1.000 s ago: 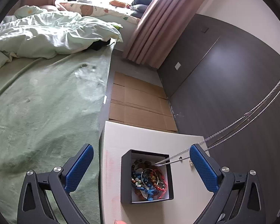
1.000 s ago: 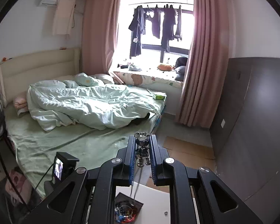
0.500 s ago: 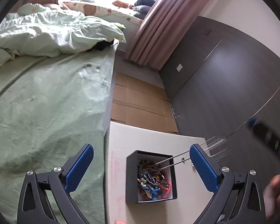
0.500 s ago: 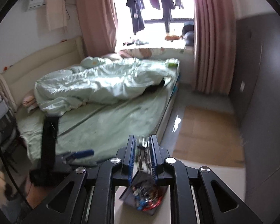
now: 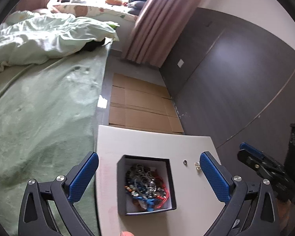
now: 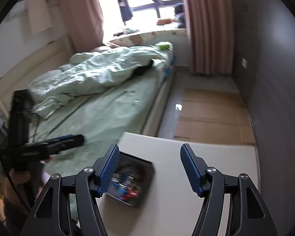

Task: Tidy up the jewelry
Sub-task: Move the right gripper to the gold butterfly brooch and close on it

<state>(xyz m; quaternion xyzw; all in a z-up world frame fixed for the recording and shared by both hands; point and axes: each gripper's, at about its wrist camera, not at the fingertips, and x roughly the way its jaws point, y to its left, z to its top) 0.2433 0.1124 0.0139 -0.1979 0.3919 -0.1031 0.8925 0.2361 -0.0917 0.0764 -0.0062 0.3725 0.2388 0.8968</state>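
Note:
A black box (image 5: 146, 184) full of tangled jewelry, with a silver chain necklace (image 5: 141, 174) on top, sits on a white table (image 5: 153, 141). My left gripper (image 5: 148, 176) is open, its blue pads either side of the box, above it. Two small loose pieces (image 5: 196, 165) lie on the table right of the box. My right gripper (image 6: 148, 169) is open and empty, above the table just right of the box (image 6: 131, 182). It also shows at the right edge of the left wrist view (image 5: 263, 169).
A bed with a green sheet (image 5: 39, 108) and rumpled duvet runs along the table's left side. Flattened cardboard (image 5: 143, 108) lies on the floor beyond the table. A dark wall panel (image 5: 236, 82) stands to the right.
My right gripper was shut on the silver chain, held high; it came down, opened and let go. The chain now lies in the box. My left gripper stayed open over the box.

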